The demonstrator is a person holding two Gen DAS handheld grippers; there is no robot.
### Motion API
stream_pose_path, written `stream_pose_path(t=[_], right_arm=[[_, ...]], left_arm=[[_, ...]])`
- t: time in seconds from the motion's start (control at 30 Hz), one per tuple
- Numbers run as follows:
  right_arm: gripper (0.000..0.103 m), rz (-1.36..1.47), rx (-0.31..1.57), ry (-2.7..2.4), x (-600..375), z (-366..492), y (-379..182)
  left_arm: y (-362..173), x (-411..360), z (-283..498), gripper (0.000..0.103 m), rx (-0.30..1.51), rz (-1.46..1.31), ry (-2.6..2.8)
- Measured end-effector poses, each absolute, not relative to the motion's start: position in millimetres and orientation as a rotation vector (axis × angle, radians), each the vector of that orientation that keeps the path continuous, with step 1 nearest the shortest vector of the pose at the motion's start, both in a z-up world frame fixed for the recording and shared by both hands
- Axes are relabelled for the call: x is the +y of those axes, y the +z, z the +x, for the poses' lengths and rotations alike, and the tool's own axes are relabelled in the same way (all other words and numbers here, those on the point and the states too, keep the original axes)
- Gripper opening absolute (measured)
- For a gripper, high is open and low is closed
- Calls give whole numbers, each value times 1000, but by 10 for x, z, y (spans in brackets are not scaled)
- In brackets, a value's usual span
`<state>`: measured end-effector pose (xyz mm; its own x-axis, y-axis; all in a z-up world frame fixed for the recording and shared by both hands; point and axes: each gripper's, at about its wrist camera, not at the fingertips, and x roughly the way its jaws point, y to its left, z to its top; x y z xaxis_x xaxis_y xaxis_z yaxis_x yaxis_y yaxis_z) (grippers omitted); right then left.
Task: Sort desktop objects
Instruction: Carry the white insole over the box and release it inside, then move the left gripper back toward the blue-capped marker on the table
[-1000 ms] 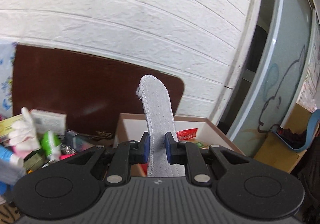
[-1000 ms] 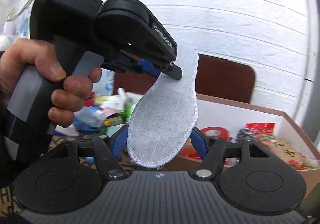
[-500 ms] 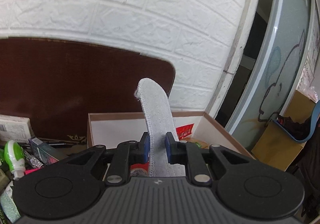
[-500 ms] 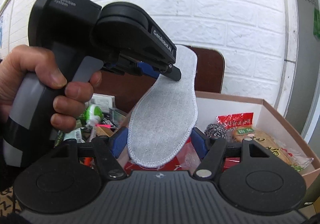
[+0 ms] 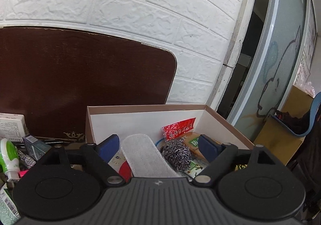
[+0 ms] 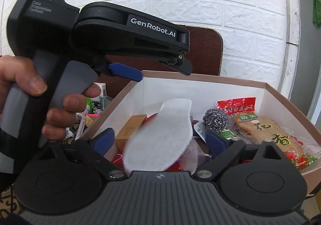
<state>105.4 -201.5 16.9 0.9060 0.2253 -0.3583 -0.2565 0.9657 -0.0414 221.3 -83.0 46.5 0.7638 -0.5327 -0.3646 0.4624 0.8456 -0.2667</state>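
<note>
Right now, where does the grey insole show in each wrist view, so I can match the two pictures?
Left wrist view: the grey insole sits low centre, between the open left tongs, lying in the cardboard box.
Right wrist view: the insole is low centre, tilted and blurred over the box, between the open right tongs.
Shared landmark: the steel wool scourer, just right of the insole.

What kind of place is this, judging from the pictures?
Probably a lived-in room of a home, not a lab. A white brick-pattern wall stands behind a cluttered desk, a cardboard box holds household items such as a steel scourer, and a frosted glass door is alongside.
</note>
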Motion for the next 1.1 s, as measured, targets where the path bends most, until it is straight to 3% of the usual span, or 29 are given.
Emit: stream_pose_path(t=[1.1], right_arm=[[96,-179,295,312,-1613,350,460]], left_arm=[[603,-350,1141,90,487,-67,-241]])
